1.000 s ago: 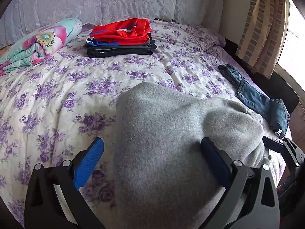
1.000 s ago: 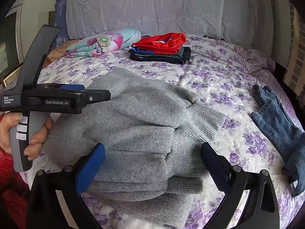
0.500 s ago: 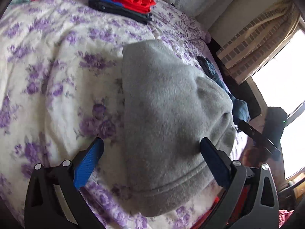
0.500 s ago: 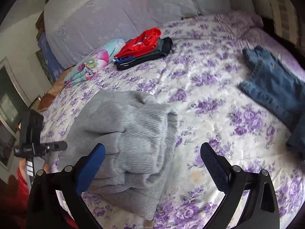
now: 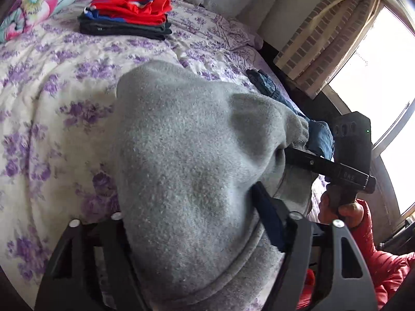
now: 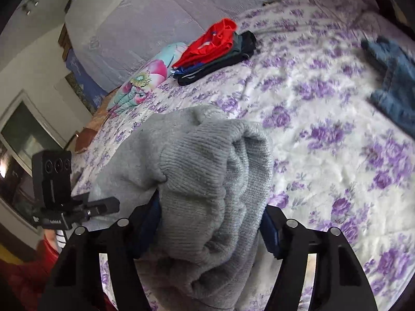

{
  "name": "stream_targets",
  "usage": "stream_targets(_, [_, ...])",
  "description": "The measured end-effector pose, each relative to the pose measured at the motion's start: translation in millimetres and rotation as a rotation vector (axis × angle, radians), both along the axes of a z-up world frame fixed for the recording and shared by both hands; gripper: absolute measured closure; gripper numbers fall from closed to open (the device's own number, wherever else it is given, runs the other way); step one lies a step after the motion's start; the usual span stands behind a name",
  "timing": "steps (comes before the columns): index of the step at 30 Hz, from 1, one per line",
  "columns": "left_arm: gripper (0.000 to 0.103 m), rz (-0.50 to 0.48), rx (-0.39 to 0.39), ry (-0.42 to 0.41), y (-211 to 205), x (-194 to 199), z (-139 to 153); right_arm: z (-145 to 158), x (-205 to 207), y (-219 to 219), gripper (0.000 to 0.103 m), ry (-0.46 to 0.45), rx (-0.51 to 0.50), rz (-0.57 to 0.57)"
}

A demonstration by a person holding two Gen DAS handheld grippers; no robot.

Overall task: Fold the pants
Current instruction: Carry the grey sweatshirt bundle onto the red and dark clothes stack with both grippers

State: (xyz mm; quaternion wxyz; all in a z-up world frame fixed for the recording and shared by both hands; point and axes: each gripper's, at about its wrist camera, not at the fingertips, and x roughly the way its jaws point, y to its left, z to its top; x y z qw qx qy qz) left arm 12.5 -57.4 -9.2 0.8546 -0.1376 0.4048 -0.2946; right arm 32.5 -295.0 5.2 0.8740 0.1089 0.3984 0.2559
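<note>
The left tongs (image 5: pixel 197 223) are closed down on the grey sweatpants (image 5: pixel 186 160), a thick fleecy bundle whose nubby pile fills the space between the arms; only the right blue pad (image 5: pixel 267 220) shows, pressed into the cloth, while the left one is buried under it. Off to the left of these tongs the bedspread (image 5: pixel 52 83) is soft, white and printed with purple flowers. Far ahead of them sits a flat stack of folded clothes (image 5: pixel 127 13), slick red on top and dark beneath, with a rolled floral quilt (image 5: pixel 33 2) at its left. To the right, beyond the grey bundle, blue denim jeans (image 5: pixel 316 137) lie crumpled.

The right tongs (image 6: pixel 210 230) have also narrowed onto the pants (image 6: pixel 207 181), gripping the end with the ribbed knit cuffs, layered in rounded folds; both blue pads (image 6: pixel 269 233) press against the fabric. The jeans (image 6: pixel 391 77) lie well ahead and to the right.

Half a second ago both tongs stood wide apart with the bundle resting loose on the bed between their pads; since then each pair has closed in and clamped an end of it.
</note>
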Motion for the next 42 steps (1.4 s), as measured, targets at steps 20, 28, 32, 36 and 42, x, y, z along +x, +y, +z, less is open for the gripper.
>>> stream_targets(20, [0.035, 0.38, 0.123, -0.061, 105, 407, 139, 135, 459, 118, 0.031, -0.111, -0.111, -0.088])
stream_targets(28, [0.004, 0.471, -0.041, 0.091, 145, 435, 40, 59, 485, 116, 0.003, 0.014, 0.004, -0.112])
stream_targets(32, [0.005, 0.541, 0.116, -0.012, 133, 401, 68, 103, 439, 127, 0.003, -0.168, -0.117, -0.166])
stream_targets(36, [0.005, 0.612, 0.278, -0.181, 114, 346, 89, 124, 374, 124, 0.003, -0.266, -0.177, -0.234])
stream_targets(42, [0.005, 0.701, 0.493, -0.289, 67, 255, 40, 30, 250, 106, 0.003, -0.339, -0.087, -0.464])
